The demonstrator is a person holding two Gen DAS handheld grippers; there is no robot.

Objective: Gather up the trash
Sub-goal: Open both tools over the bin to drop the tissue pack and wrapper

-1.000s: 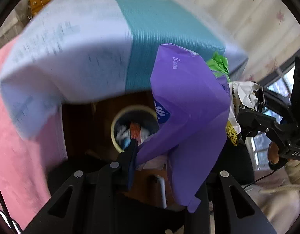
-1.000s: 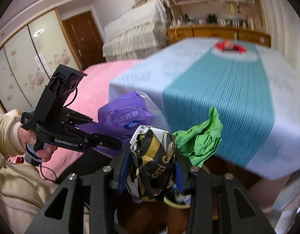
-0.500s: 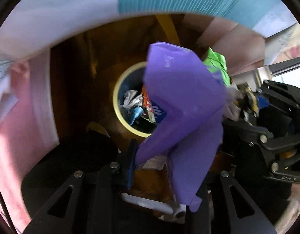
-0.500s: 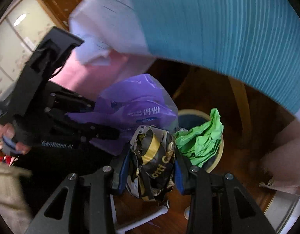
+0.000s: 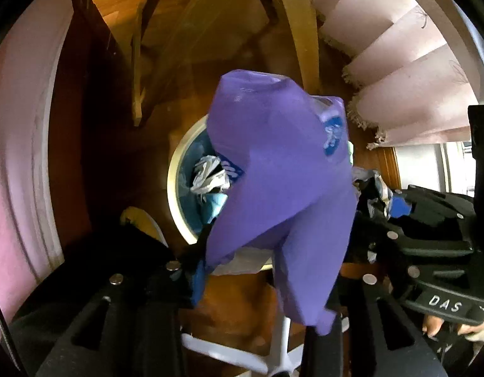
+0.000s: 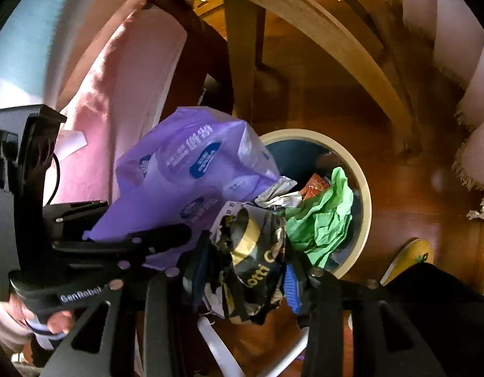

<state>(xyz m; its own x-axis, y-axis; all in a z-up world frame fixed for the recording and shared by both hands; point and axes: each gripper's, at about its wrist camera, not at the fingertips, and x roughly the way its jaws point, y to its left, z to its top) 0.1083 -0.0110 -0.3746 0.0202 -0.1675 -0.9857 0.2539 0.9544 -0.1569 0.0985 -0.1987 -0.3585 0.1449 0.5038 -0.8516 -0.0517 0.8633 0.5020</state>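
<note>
My left gripper [image 5: 260, 270] is shut on a purple plastic wrapper [image 5: 279, 188], held above a round cream-rimmed trash bin [image 5: 172, 188] on the wooden floor. The wrapper also shows in the right wrist view [image 6: 185, 176]. My right gripper [image 6: 242, 270] is shut on a crumpled black and gold wrapper [image 6: 254, 251] with green paper [image 6: 323, 220] bunched beside it, held over the near rim of the bin [image 6: 364, 188]. The bin holds several pieces of crumpled trash [image 5: 210, 176]. The two grippers hang side by side, close together.
Curved wooden table legs [image 6: 329, 40] rise beyond the bin. A pink cloth [image 6: 116, 100] hangs on the left, pale curtains [image 5: 399, 72] on the right. A white chair base [image 5: 273, 352] lies below the grippers. A yellow slipper [image 6: 408, 254] lies right of the bin.
Both grippers have tilted down from the table edge to the floor. The bin has come closer and more centred under the held trash. Both still hold their trash.
</note>
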